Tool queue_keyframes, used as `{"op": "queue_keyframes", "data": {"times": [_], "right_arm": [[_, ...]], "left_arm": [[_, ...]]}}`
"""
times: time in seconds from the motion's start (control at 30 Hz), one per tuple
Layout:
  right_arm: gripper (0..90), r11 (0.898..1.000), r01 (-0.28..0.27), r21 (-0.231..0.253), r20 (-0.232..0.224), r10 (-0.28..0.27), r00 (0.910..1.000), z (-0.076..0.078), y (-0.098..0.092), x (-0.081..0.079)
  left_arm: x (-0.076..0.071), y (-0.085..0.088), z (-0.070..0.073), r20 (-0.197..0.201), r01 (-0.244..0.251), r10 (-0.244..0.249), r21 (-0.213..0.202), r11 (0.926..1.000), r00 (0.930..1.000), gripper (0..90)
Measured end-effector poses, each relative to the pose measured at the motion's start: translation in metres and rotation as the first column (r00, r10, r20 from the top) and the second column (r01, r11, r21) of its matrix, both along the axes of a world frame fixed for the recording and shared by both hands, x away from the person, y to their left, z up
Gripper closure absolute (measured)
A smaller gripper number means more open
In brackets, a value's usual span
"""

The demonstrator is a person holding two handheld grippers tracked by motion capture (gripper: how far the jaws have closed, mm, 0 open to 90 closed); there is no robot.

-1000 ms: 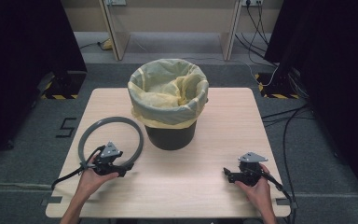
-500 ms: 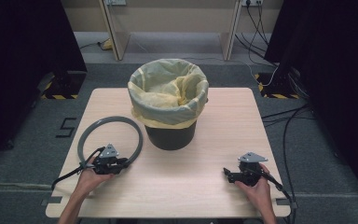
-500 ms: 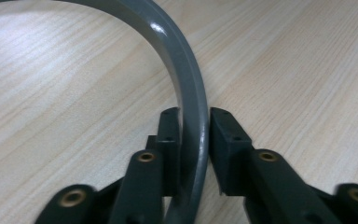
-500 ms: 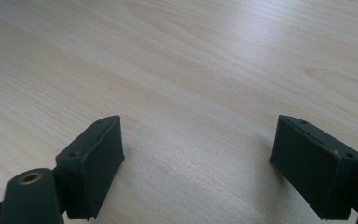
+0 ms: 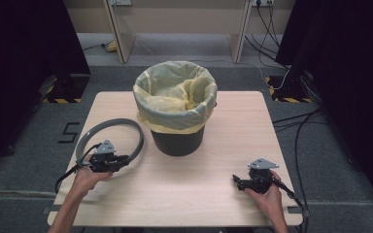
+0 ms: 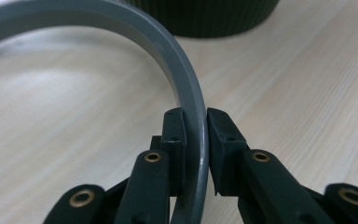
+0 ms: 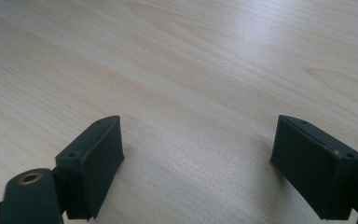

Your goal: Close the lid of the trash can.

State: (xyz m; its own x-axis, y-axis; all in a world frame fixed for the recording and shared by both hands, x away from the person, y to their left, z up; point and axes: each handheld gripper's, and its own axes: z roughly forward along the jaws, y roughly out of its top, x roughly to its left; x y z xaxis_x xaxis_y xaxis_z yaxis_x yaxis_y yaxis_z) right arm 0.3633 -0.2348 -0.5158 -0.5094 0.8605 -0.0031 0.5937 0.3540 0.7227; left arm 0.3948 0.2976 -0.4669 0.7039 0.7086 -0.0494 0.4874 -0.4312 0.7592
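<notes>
Take the bin [image 5: 177, 116] as your landmark: it stands on the table [image 5: 233, 121], at the middle of the far half. The ring [image 5: 108, 141] lies to the left of the bin and a little nearer to you, its right edge just beside the bin's base. Your left gripper [image 5: 121, 161] sits at the ring's near right part, nearer to you than the bin, with the ring's band between its jaws. Your right gripper [image 5: 236, 181] is to the right of the bin and well nearer to you, over bare tabletop near the front edge.
</notes>
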Motion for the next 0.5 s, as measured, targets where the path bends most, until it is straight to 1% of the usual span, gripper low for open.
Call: {"op": "queue_keyframes", "data": {"times": [0.03, 0.13, 0.23, 0.3, 0.33, 0.4, 0.43, 0.47, 0.5], "right_arm": [[17.2, 1.0, 0.0, 0.0, 0.0, 0.0, 1.0, 0.0, 0.0, 0.0], [17.2, 1.0, 0.0, 0.0, 0.0, 0.0, 1.0, 0.0, 0.0, 0.0], [17.1, 1.0, -0.002, 0.001, 0.001, 0.002, 1.0, 0.0, 0.0, 0.0], [17.1, 1.0, -0.003, -0.001, 0.002, 0.003, 1.0, 0.0, 0.0, 0.0], [17.0, 1.0, -0.003, -0.001, 0.002, 0.003, 1.0, 0.0, 0.0, 0.0], [17.1, 1.0, -0.003, -0.001, 0.002, 0.003, 1.0, 0.0, 0.0, 0.0], [17.0, 1.0, -0.003, -0.001, 0.002, 0.003, 1.0, 0.0, 0.0, 0.0], [17.0, 1.0, -0.003, -0.001, 0.002, 0.003, 1.0, 0.0, 0.0, 0.0], [17.0, 1.0, -0.003, -0.001, 0.002, 0.003, 1.0, 0.0, 0.0, 0.0]], "left_arm": [[0.0, 0.002, 0.004, 0.006, -0.006, 0.006, -0.01, 0.9999, 1.0, 77.6], [0.002, 0.01, 0.019, 0.031, -0.022, 0.022, -0.017, 0.9996, 0.9993, 77.6], [0.005, 0.017, 0.036, 0.056, -0.023, 0.023, -0.005, 0.9997, 0.9981, 77.7], [0.008, 0.019, 0.047, 0.068, -0.024, 0.025, -0.016, 0.9996, 0.9973, 77.8], [0.01, 0.02, 0.054, 0.08, -0.023, 0.024, -0.013, 0.9997, 0.9965, 77.9], [0.012, 0.022, 0.063, 0.095, -0.023, 0.023, -0.003, 0.9997, 0.9952, 77.8], [0.014, 0.023, 0.07, 0.103, -0.025, 0.025, -0.005, 0.9997, 0.9944, 77.8], [0.017, 0.024, 0.078, 0.111, -0.025, 0.027, -0.017, 0.9995, 0.9934, 77.8], [0.018, 0.025, 0.082, 0.114, -0.022, 0.024, -0.02, 0.9996, 0.9932, 77.8]]}}
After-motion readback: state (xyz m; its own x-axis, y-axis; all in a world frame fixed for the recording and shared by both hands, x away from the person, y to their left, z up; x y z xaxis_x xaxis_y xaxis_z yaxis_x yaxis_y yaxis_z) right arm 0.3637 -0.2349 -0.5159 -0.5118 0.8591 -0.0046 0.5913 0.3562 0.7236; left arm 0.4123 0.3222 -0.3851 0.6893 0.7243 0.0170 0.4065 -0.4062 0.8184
